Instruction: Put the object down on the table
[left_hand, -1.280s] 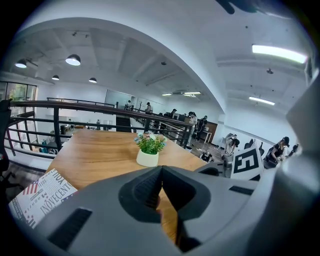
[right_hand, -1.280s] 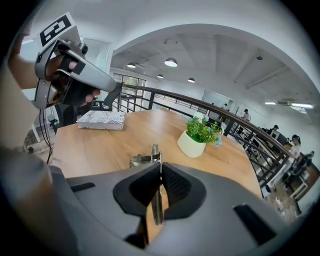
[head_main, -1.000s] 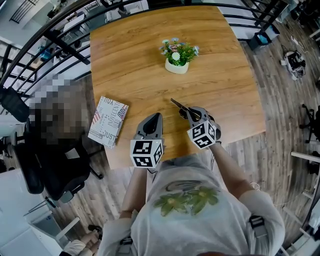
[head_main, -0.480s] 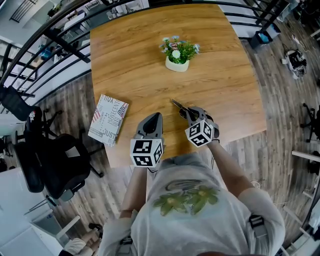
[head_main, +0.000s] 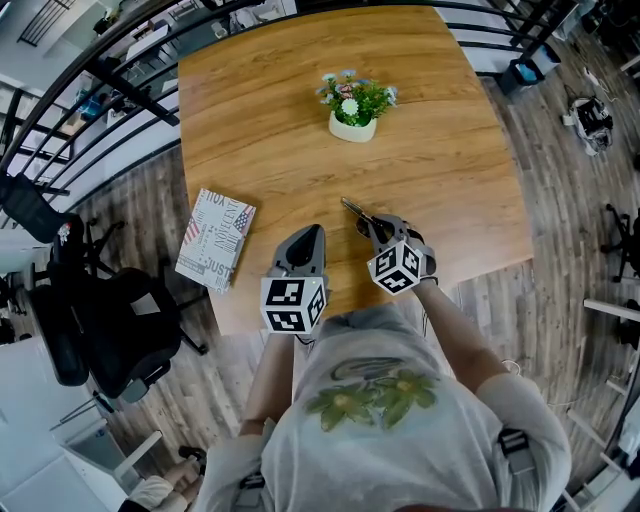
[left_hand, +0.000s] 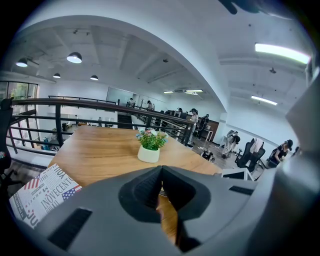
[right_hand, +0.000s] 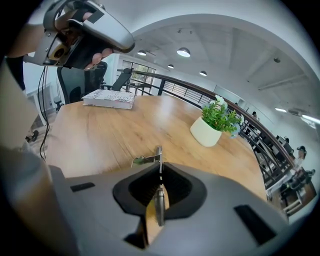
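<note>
A thin metal tool (head_main: 352, 210) sticks out of my right gripper (head_main: 372, 226), low over the wooden table (head_main: 450, 150) near its front edge. In the right gripper view the tool (right_hand: 158, 154) runs upright between the pads of my right gripper (right_hand: 159, 169). The jaws have just been opening a little, and the pads still hold it. Its far tip sits close to the tabletop; contact cannot be told. My left gripper (head_main: 311, 232) hovers beside it on the left, shut and empty; its jaws (left_hand: 161, 169) meet at the tip.
A potted plant (head_main: 355, 108) stands at the table's middle back. A book (head_main: 215, 240) lies at the table's left edge. A black office chair (head_main: 110, 330) stands on the floor at the left. A railing runs behind the table.
My right gripper has sunk a little toward the table with the tool in it. The left gripper has not moved.
</note>
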